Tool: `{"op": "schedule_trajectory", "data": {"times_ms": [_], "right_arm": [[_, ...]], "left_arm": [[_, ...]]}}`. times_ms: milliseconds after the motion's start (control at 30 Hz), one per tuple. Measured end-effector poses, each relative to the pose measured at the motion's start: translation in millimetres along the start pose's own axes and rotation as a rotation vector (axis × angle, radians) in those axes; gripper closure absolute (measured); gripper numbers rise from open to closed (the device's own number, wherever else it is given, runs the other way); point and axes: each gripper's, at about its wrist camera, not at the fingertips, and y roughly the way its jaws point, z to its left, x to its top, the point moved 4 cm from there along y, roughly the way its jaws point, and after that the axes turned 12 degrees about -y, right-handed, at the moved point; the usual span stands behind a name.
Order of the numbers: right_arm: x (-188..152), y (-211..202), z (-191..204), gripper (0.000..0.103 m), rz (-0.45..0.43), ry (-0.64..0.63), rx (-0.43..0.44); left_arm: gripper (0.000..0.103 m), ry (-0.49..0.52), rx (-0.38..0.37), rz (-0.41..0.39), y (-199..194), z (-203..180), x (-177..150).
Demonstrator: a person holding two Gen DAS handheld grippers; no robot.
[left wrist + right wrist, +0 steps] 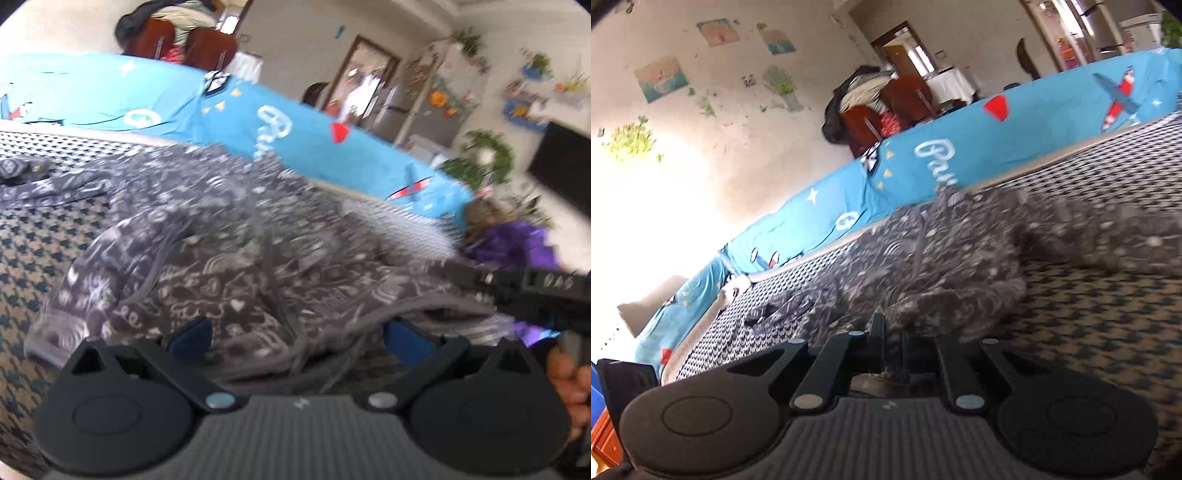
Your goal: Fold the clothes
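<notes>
The grey printed garment (236, 236) lies bunched and rumpled on the houndstooth bed cover (40, 251), directly ahead of both grippers, its bulk running away toward the blue bedsheet (295, 122) along the far edge. The right gripper (892, 332) has it: jaws pinched together on a fuzzy grey hem at the garment's near edge. The left gripper (297, 332) sits spread wide, blue pads (192, 332) apart, cloth lying between them but not squeezed. Right is the hand with hold, left is just beside the same near edge. The fabric looks soft and thick, dark grey with white doodles, and motion-blurred. Not flat, no tidy fold showing.
</notes>
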Motion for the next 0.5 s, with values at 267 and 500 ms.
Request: {"op": "schedule_trajectory", "data": {"times_ms": [267, 500], "right_arm": [[1.4, -51.3, -24.2, 0.092, 0.047, -0.064, -0.194], [11.1, -51.8, -31.0, 0.087, 0.033, -0.067, -0.198]], "left_arm": [[0.0, -0.055, 0.015, -0.074, -22.4, 7.1, 24.6], [0.0, -0.097, 0.131, -0.104, -25.8, 26.5, 51.2]]}}
